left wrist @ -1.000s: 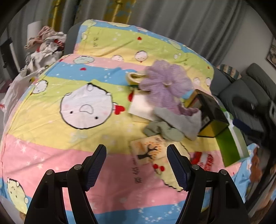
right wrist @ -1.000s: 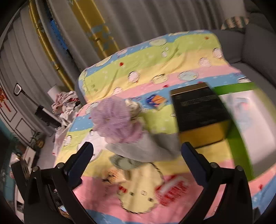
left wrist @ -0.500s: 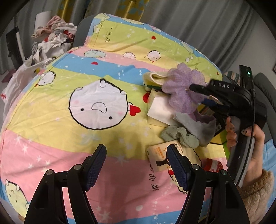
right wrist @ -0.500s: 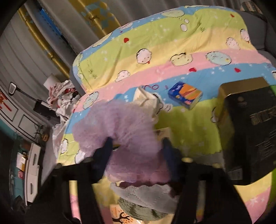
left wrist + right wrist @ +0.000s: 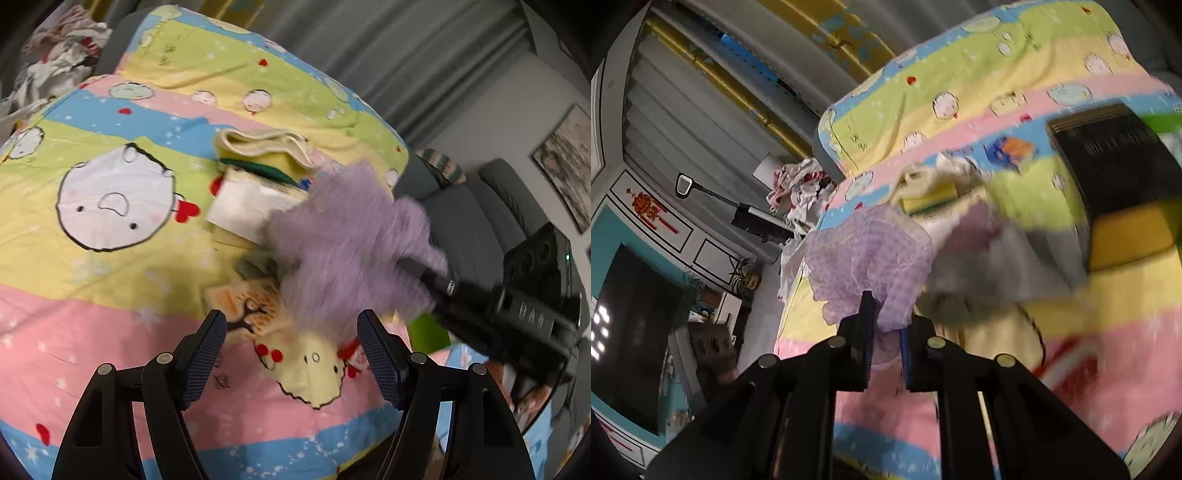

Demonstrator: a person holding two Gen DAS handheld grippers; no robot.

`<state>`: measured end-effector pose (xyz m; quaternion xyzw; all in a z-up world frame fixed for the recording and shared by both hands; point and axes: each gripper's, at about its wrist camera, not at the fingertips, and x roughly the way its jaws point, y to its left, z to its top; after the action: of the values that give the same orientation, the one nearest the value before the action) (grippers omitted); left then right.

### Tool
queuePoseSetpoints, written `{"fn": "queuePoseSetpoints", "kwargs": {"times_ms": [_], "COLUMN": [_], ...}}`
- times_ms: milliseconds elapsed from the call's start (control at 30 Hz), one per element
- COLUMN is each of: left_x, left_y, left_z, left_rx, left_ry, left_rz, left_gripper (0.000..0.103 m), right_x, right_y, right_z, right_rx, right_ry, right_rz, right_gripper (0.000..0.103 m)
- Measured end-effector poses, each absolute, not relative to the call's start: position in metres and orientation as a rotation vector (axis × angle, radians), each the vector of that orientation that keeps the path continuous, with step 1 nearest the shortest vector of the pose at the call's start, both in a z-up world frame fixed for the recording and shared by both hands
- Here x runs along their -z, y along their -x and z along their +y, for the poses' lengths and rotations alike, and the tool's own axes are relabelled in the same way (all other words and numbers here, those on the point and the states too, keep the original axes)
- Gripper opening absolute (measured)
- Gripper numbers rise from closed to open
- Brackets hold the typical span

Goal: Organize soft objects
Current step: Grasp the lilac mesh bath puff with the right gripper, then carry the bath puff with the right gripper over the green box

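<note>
The left gripper (image 5: 291, 350) hangs with its jaws apart and nothing between them, above the striped cartoon bedspread (image 5: 110, 280). Just beyond its fingers, the purple mesh bath puff (image 5: 868, 258) is lifted off the bed, pinched at its lower edge by the right gripper (image 5: 886, 332), whose jaws have just been closing and now clamp the mesh. Behind the puff lie a grey cloth (image 5: 1004, 266), a yellow sponge (image 5: 931, 197) and a folded cream towel (image 5: 258, 144). Farther right sits a black and yellow box (image 5: 1115, 177).
</note>
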<state>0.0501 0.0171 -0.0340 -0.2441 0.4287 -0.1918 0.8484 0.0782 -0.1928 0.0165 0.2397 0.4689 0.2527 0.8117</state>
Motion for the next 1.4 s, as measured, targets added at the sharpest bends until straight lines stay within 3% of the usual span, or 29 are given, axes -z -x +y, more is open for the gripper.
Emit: {"fn": "queuePoseSetpoints", "kwargs": {"times_ms": [167,333,367,767,1067,1400], "left_x": [0.044,0.037,0.036,-0.007,-0.041,-0.045], "left_y": [-0.049,-0.045,-0.046,-0.054,-0.083,-0.106], "left_z": [-0.002,-0.022,-0.024,-0.088,-0.188,-0.290], "left_rx": [0.413,0.467,0.470,0.592,0.750,0.870], "left_ry": [0.453,0.421,0.414,0.329,0.232,0.118], "left_rz": [0.955,0.933,0.930,0.847,0.800,0.811], "left_gripper": [0.072,0.039,0.038,0.037,0.037,0.037], "right_x": [-0.001,0.004,0.004,-0.029,-0.058,-0.064], "right_y": [-0.060,-0.049,-0.048,-0.028,-0.017,-0.014], "right_z": [-0.202,-0.210,-0.211,-0.276,-0.350,-0.433], "right_rx": [-0.538,-0.553,-0.557,-0.478,-0.283,0.003], "right_ry": [-0.535,-0.562,-0.569,-0.663,-0.699,-0.753], "right_rz": [1.031,1.034,1.029,0.855,0.686,0.542], "right_gripper": [0.013,0.013,0.013,0.015,0.015,0.015]}}
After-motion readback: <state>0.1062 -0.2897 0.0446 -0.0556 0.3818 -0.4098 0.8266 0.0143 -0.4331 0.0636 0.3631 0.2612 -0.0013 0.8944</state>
